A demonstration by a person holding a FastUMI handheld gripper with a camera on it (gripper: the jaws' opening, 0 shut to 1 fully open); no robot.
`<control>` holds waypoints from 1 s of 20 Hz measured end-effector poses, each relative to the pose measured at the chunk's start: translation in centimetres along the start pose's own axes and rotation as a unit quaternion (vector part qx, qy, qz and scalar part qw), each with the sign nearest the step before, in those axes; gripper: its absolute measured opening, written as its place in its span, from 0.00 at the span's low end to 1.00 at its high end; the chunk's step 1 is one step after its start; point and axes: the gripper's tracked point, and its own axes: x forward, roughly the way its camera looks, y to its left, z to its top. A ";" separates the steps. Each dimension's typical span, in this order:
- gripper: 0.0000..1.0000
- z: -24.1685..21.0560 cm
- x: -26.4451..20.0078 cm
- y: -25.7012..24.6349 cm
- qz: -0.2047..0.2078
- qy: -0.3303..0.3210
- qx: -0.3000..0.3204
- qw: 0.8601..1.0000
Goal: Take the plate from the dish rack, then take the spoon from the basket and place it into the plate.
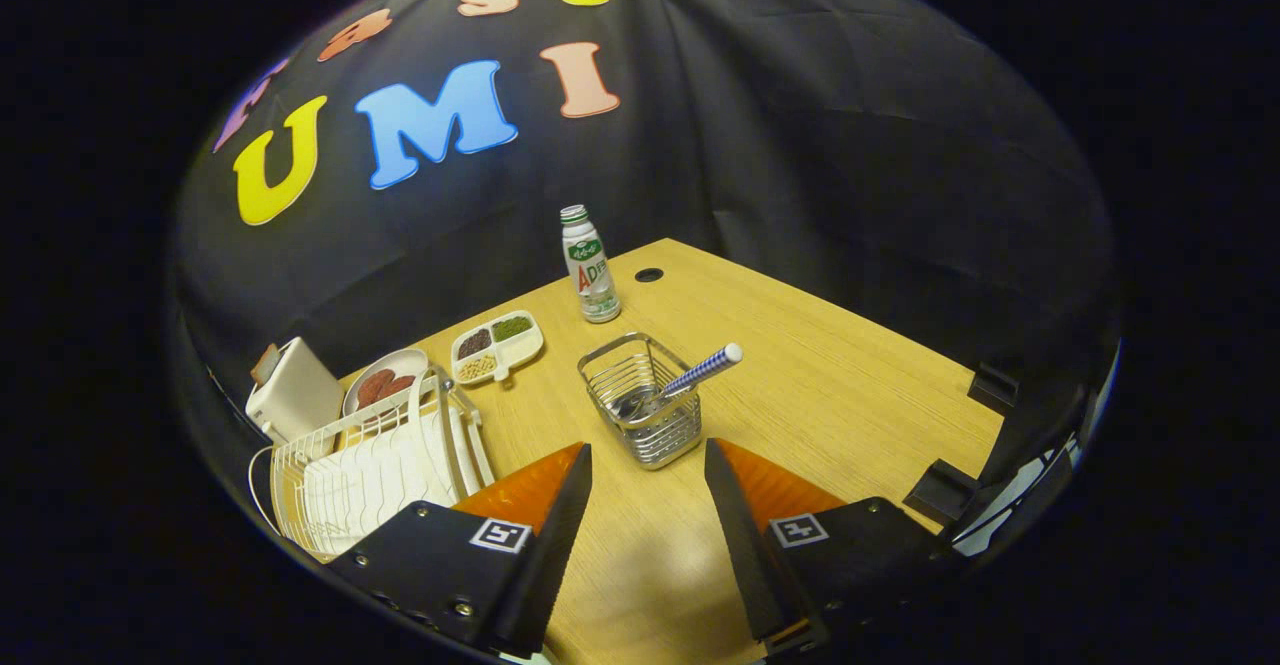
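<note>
My gripper [648,450] is open, held above the wooden table [850,385], with nothing between its fingers. Just ahead of the fingertips stands a small wire basket [645,405]. In it lies the spoon [700,370], whose blue-and-white checked handle leans out toward the right. Left of the left finger is the white dish rack [350,475], with a white plate [462,445] standing on edge at the end nearest the fingers. The left finger hides the rack's near corner.
Beyond the rack sit a white bowl [385,380] holding reddish pieces, a white box [292,392] and a divided dish of grains [497,347]. A small bottle [590,265] stands farther back near a cable hole [648,274]. Black clamps [945,493] grip the table's right edge.
</note>
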 end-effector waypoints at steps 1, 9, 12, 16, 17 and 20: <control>0.72 0.4 0.8 -0.5 -0.011 -0.004 0.009 1.000; 0.72 2.1 5.9 -2.1 -0.050 -0.012 0.055 0.997; 0.72 2.8 6.9 -2.6 -0.055 -0.019 0.064 0.996; 0.64 2.7 8.5 -3.1 -0.056 -0.015 0.074 0.996; 0.61 2.6 8.5 -3.3 -0.059 -0.012 0.071 0.996; 0.49 3.1 8.6 -2.9 -0.047 -0.018 0.070 0.996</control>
